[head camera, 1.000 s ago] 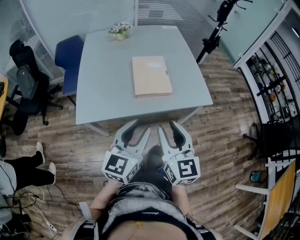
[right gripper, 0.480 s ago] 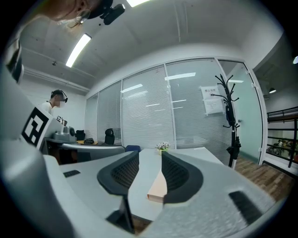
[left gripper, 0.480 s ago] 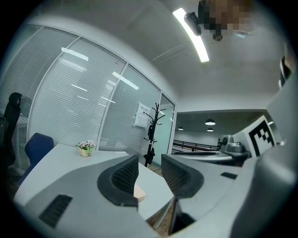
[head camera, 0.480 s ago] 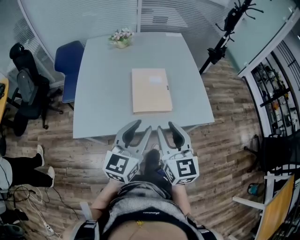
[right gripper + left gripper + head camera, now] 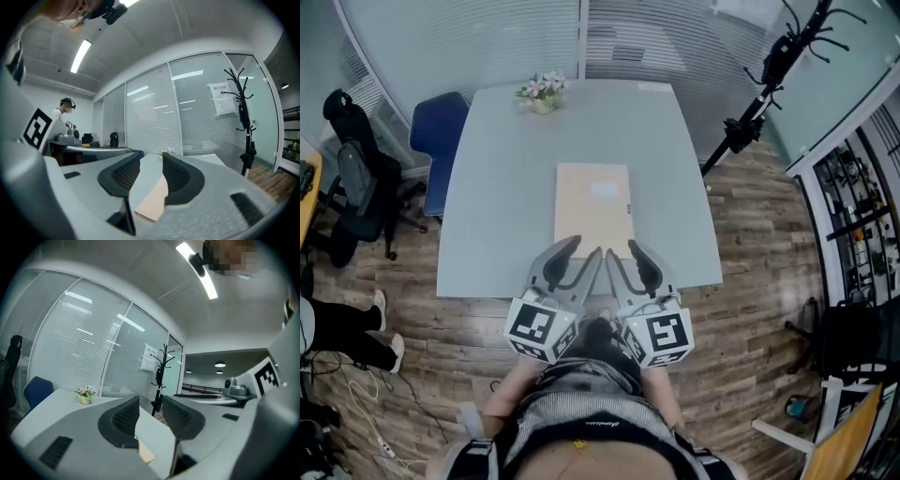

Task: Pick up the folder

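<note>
A tan folder (image 5: 593, 204) lies flat on the light grey table (image 5: 497, 206), its near edge close to the table's front edge. My left gripper (image 5: 581, 249) and right gripper (image 5: 623, 250) are held side by side, level, with their tips over the table's front edge just short of the folder's near edge. Both stand open with nothing between the jaws. In the left gripper view the folder (image 5: 146, 453) shows low between the jaws of that gripper (image 5: 151, 411). The right gripper view has the folder (image 5: 152, 201) below its gripper (image 5: 149, 171).
A small flower pot (image 5: 542, 91) stands at the table's far edge. A blue chair (image 5: 436, 127) and a black office chair (image 5: 352, 178) are on the left, a black stand (image 5: 759, 94) on the right. Someone's legs (image 5: 337, 328) reach in at the left.
Both grippers have moved forward together toward the table. Their tips, earlier over the floor short of the table, now reach over its front edge near the folder.
</note>
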`<action>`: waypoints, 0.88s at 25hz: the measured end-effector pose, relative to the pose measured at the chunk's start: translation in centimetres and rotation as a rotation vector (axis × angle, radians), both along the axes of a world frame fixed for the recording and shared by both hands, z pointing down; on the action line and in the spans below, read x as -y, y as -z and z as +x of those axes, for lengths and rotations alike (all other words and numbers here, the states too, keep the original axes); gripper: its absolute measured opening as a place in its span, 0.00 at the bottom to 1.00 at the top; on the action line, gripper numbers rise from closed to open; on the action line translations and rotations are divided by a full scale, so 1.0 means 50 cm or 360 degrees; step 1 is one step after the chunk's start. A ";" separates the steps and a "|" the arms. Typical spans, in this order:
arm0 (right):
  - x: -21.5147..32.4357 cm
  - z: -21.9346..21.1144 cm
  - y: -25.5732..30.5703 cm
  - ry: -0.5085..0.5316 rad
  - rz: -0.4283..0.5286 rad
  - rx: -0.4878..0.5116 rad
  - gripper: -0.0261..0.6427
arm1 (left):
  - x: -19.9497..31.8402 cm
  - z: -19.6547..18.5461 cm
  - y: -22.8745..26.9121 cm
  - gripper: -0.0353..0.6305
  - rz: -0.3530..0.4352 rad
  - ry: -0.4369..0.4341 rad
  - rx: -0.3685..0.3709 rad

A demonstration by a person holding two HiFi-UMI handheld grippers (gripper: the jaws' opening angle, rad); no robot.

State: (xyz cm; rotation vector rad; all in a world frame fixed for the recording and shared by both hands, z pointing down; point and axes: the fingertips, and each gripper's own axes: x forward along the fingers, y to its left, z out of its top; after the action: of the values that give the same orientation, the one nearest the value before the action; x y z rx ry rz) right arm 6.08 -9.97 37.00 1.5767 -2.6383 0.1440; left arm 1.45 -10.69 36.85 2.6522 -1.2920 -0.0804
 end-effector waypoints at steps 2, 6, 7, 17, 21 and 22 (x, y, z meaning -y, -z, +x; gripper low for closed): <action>0.031 0.017 -0.004 0.0024 -0.0003 0.0007 0.27 | 0.031 0.017 0.000 0.25 0.0001 0.0025 -0.0005; 0.083 0.047 -0.015 0.0079 -0.0018 0.0005 0.27 | 0.085 0.047 -0.007 0.25 -0.0005 0.0078 -0.0020; 0.095 0.054 -0.020 0.0092 -0.0023 0.0002 0.27 | 0.097 0.053 -0.010 0.25 -0.0009 0.0093 -0.0026; 0.194 0.064 -0.043 0.0215 -0.0041 -0.0014 0.27 | 0.182 0.045 -0.040 0.25 -0.0057 0.0237 -0.0030; 0.230 0.061 -0.060 0.0208 -0.0080 -0.0014 0.27 | 0.221 0.031 -0.048 0.25 -0.0088 0.0250 -0.0025; 0.238 0.060 -0.060 0.0200 -0.0085 -0.0013 0.27 | 0.231 0.030 -0.046 0.25 -0.0087 0.0241 -0.0028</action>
State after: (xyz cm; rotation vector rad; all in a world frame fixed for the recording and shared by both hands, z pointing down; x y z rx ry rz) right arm 9.07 -21.87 40.01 1.3880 -2.6941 0.1987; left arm 2.94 -22.25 39.14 2.4994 -1.4662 -0.0877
